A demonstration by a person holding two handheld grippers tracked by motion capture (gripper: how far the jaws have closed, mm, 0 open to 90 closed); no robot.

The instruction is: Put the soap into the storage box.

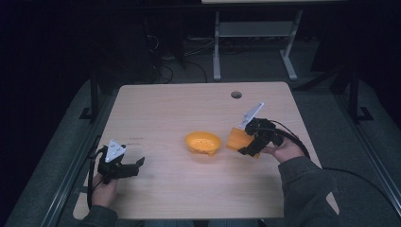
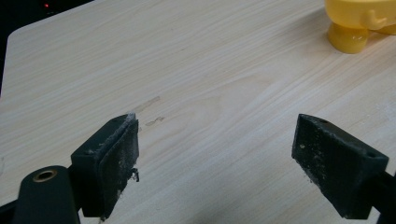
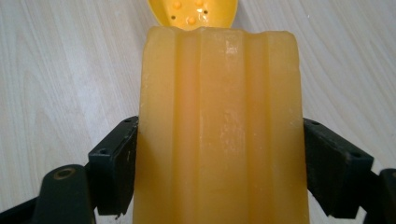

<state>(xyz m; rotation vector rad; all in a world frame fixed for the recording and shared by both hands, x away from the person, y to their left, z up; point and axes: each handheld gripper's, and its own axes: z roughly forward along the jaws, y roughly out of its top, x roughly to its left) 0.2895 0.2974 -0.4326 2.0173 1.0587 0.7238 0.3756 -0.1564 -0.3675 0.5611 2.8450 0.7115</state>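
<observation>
An orange ribbed block (image 1: 238, 139) (image 3: 219, 126) is held just right of a small yellow-orange bowl (image 1: 203, 142) that stands mid-table. My right gripper (image 1: 249, 147) (image 3: 219, 172) is shut on the block, its jaws pressing both sides, and the block points toward the bowl (image 3: 192, 12), whose inside has small holes. My left gripper (image 1: 137, 165) (image 2: 215, 158) rests low at the table's front left, open, with bare wood between its jaws. The bowl's foot (image 2: 359, 23) shows at the upper right of the left gripper view.
The light wooden table (image 1: 189, 109) has a round cable hole (image 1: 236, 94) near its far edge. Beyond it stand a white desk frame (image 1: 255, 38) and floor cables in the dark. Faint scuff marks (image 2: 152, 109) lie ahead of the left gripper.
</observation>
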